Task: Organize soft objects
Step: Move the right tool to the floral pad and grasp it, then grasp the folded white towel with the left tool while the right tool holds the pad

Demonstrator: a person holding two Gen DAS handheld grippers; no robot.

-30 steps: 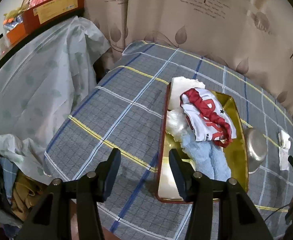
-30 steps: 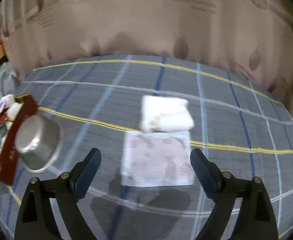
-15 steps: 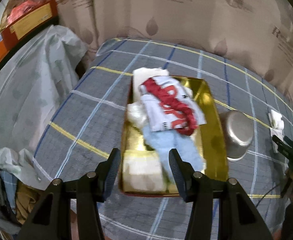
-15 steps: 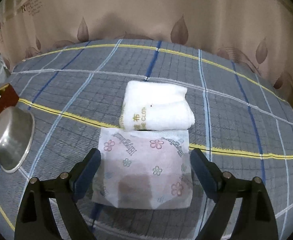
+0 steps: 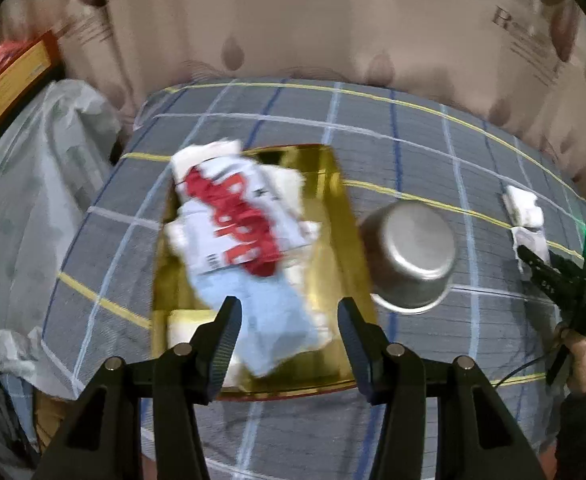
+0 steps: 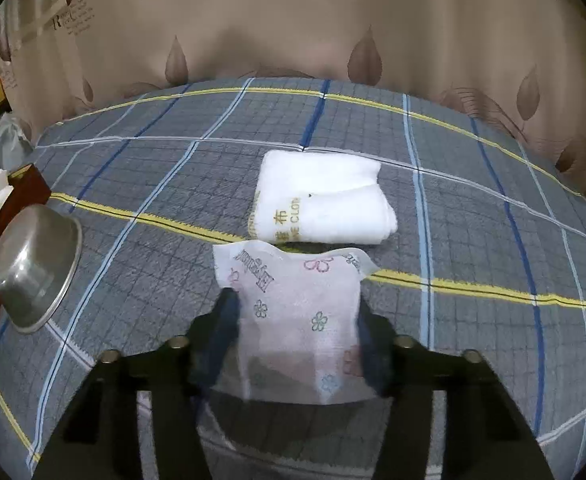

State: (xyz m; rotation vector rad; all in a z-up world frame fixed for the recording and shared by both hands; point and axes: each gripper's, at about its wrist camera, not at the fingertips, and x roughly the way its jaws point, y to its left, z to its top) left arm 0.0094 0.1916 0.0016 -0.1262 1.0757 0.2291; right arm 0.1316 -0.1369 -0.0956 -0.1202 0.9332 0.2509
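Observation:
A gold tray [image 5: 335,216] on the plaid table holds a red-and-white cloth [image 5: 233,224], a light blue towel [image 5: 269,320] and white cloths. My left gripper [image 5: 289,328] is open and empty above the tray's near end. In the right wrist view a folded white towel [image 6: 325,200] lies on the table, with a flower-printed white pack [image 6: 297,320] in front of it. My right gripper [image 6: 297,340] has its fingers on both sides of the pack, which is lifted at its near end. Both items show small in the left wrist view [image 5: 527,216].
An upturned steel bowl [image 5: 409,256] sits just right of the tray; it also shows at the left in the right wrist view [image 6: 33,268]. A beige leaf-print curtain [image 6: 293,32] backs the table. A covered shelf with boxes [image 5: 17,68] stands at the left.
My left gripper has swung right over the tray. My right gripper has moved forward and narrowed around the flower-printed pack, which now rises between the fingers.

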